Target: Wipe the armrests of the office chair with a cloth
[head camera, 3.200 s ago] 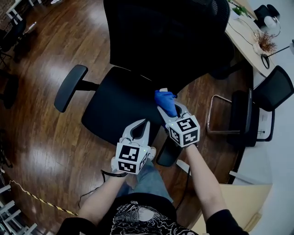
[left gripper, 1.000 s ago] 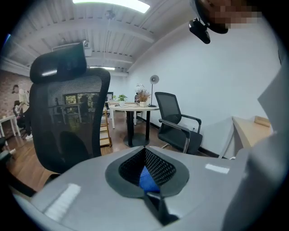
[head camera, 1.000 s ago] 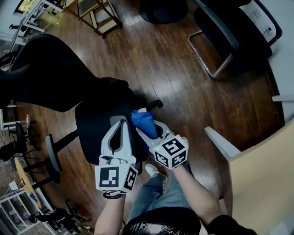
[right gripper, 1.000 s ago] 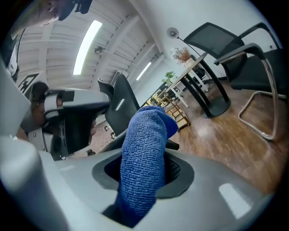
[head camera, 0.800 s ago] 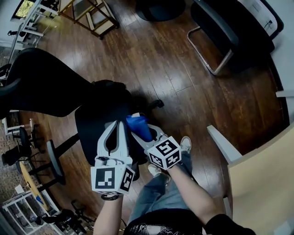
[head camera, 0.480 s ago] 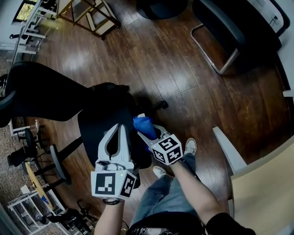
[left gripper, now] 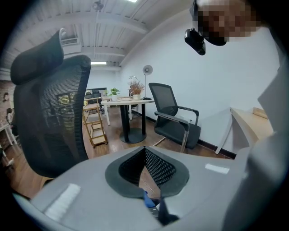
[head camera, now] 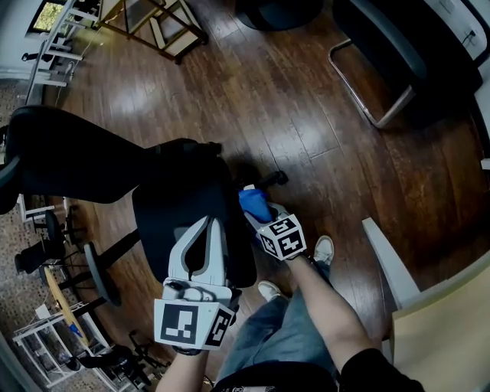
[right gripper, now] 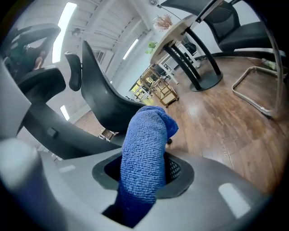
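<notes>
The black office chair stands left of centre in the head view, with its seat (head camera: 191, 222) under both grippers and its backrest (head camera: 76, 164) to the left. One armrest (head camera: 96, 272) shows on the far left side. My right gripper (head camera: 251, 195) is shut on a blue cloth (head camera: 257, 207) at the seat's right edge; the cloth (right gripper: 144, 149) fills the jaws and bulges past their tips. My left gripper (head camera: 213, 222) hovers over the seat, shut with nothing in it (left gripper: 144, 148). The near armrest is hidden.
A black visitor chair on a metal sled frame (head camera: 383, 69) stands at the top right. A wooden shelf trolley (head camera: 153, 23) is at the top left, and a beige desk (head camera: 444, 329) at the bottom right. A chair caster (head camera: 272, 178) and my shoe (head camera: 321, 249) are close by.
The view has swung from the chair's front to its side. Over the last second the right gripper, still holding the cloth, drifted right, and the left gripper sank lower in the picture.
</notes>
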Motion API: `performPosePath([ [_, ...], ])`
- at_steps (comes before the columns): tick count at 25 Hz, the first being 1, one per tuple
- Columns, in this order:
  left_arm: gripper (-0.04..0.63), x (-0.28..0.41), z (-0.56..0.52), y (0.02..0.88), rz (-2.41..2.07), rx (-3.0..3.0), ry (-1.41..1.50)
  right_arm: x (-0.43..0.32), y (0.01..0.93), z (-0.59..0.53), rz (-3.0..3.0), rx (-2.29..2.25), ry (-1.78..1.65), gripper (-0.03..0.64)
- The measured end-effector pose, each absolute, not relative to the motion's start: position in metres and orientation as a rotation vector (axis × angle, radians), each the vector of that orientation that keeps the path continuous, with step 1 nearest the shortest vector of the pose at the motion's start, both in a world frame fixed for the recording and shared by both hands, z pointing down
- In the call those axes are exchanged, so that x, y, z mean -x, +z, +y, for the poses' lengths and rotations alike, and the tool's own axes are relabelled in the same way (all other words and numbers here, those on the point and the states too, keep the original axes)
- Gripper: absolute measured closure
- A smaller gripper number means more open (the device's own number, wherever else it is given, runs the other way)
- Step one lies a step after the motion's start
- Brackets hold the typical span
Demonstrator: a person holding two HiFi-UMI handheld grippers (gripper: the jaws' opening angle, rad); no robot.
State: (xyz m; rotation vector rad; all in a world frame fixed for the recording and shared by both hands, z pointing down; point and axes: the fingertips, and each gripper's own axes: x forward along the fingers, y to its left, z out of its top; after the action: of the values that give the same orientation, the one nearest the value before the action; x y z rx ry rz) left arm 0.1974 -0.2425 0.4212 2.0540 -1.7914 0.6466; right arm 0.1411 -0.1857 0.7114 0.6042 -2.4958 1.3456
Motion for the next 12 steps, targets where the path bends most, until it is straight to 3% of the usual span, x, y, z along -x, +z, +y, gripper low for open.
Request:
performPosePath([
  [12,0.617,-0.184,-0.235,0.411,-1.828,-2.018,0.598,-0.118,0.678,-0.247,-2.636,-0.57,1.152,0.479],
])
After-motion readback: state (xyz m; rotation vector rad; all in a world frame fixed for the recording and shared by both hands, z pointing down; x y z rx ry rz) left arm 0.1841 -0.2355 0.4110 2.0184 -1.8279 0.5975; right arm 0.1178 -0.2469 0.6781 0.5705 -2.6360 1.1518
